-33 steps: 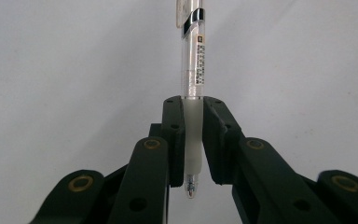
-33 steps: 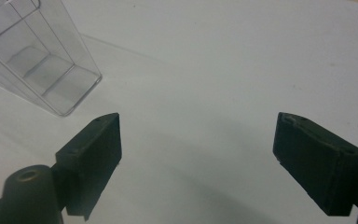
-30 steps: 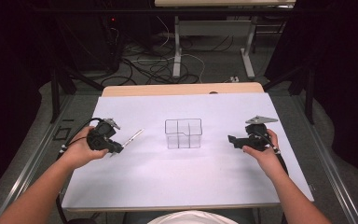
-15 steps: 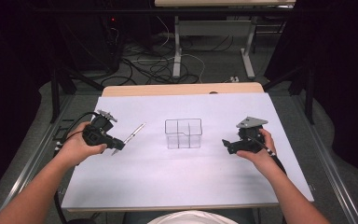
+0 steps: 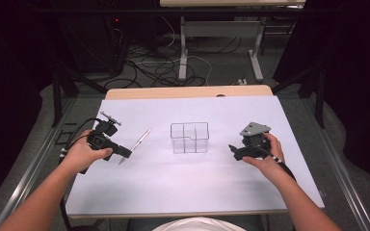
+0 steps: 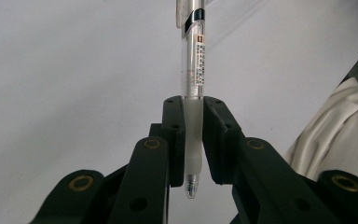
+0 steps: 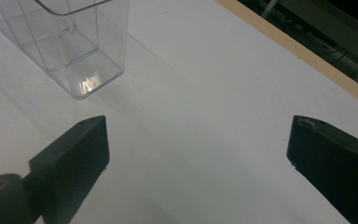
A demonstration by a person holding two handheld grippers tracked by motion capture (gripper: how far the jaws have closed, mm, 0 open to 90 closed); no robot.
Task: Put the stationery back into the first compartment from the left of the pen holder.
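My left fingers (image 6: 193,140) were closed on the grip end of the pen (image 6: 193,88), its tip pointing back toward my hand and its long clear barrel reaching out over the white worktop (image 5: 173,183). In the high view the pen (image 5: 136,145) was left of the clear divided holder (image 5: 189,137), near it but apart. I judged that the carrying step was in hand. The next move called for tilting the pen upright above one compartment. My right fingers (image 7: 198,154) had just been closing a little, yet they stood wide with nothing between them, beside the holder (image 7: 65,42).
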